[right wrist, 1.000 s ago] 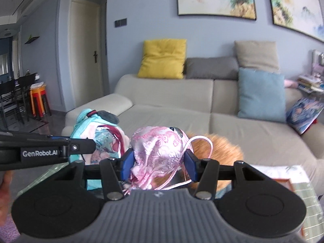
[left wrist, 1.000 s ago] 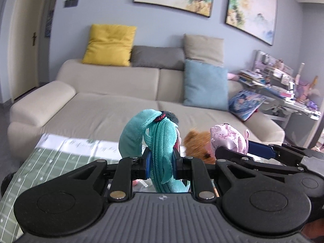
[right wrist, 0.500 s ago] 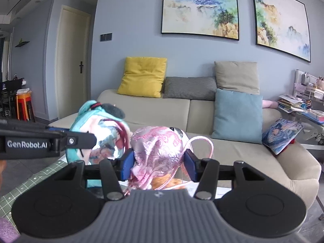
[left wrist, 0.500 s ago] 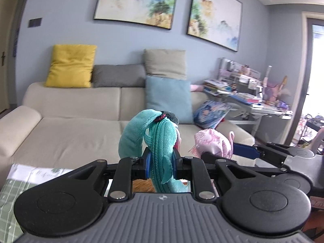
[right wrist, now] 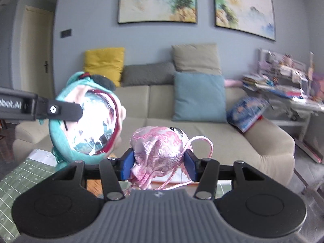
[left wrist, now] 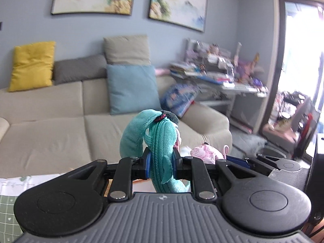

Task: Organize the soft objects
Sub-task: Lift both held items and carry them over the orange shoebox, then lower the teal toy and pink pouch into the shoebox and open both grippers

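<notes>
- Two grippers are up in front of me, both closed on soft things: my left gripper [left wrist: 160, 167] pinches a teal plush pouch with a zip [left wrist: 156, 141], and my right gripper [right wrist: 159, 165] squeezes a pink brocade drawstring bag [right wrist: 160, 147] between its blue pads [right wrist: 127, 165].
- Both soft things hang in the air, the pink bag just right of the teal pouch in the left wrist view.
- From the right wrist view the teal pouch [right wrist: 66, 141] shows a round shiny window framed in dark red, washed out by glare.
- Below lies a green grid-pattern cloth [right wrist: 18, 180] with a white border; the surface under it is mostly covered by the gripper bodies.
- Behind stands a beige fabric sofa [left wrist: 50, 133] with a yellow cushion [left wrist: 32, 65], a grey cushion [left wrist: 80, 70], a tan cushion [left wrist: 126, 48] and a light blue cushion [left wrist: 131, 88].
- Two landscape paintings [right wrist: 158, 0] hang on the blue-grey wall.
- A cluttered desk [left wrist: 220, 73] at right is blurred; I cannot make out its items.
</notes>
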Demonstrator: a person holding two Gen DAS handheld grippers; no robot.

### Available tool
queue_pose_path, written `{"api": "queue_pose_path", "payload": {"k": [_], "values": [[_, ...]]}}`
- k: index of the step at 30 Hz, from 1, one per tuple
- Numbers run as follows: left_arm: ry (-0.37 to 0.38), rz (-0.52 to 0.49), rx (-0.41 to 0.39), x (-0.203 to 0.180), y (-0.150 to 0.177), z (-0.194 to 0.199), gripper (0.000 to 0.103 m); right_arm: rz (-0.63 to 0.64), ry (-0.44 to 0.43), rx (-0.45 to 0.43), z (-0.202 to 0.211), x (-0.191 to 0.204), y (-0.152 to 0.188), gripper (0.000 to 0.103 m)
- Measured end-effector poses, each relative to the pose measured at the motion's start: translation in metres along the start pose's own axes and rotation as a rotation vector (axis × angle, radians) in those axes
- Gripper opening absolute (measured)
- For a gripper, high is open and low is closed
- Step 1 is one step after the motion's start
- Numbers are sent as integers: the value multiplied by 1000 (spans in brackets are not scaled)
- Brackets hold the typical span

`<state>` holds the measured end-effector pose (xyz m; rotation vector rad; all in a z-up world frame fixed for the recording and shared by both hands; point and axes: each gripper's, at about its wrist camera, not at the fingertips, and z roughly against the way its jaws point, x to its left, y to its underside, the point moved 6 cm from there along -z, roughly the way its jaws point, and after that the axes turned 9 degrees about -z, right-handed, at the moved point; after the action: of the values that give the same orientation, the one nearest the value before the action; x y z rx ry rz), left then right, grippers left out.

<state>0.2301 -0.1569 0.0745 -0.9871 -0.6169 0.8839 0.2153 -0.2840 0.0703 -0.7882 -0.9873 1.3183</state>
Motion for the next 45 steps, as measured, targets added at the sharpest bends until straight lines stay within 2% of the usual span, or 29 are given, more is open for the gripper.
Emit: {"api": "queue_pose_path", "payload": {"k": [8,14,23,29,41,43,45], "values": [[74,-47,150,-38,41,-58,21,-53,68,118,-23,-52,60,53],[102,-111,269,-56,69,-105,21,-51,103,209,-49,-80,97,53],[96,-204,441,-69,111,-163,21,23,121,332,-98,-102,145,52],[76,-207,532,-70,126,-199,21,88,100,408,-128,-105,163,53],[57,-218,607,-68,150,-219,22,166,59,491,-154,-101,178,54],[54,-219,616,-67,151,-218,23,171,59,494,-156,-101,180,55],[51,-211,616,-65,151,-216,29,169,56,495,-157,-101,180,58]]}}
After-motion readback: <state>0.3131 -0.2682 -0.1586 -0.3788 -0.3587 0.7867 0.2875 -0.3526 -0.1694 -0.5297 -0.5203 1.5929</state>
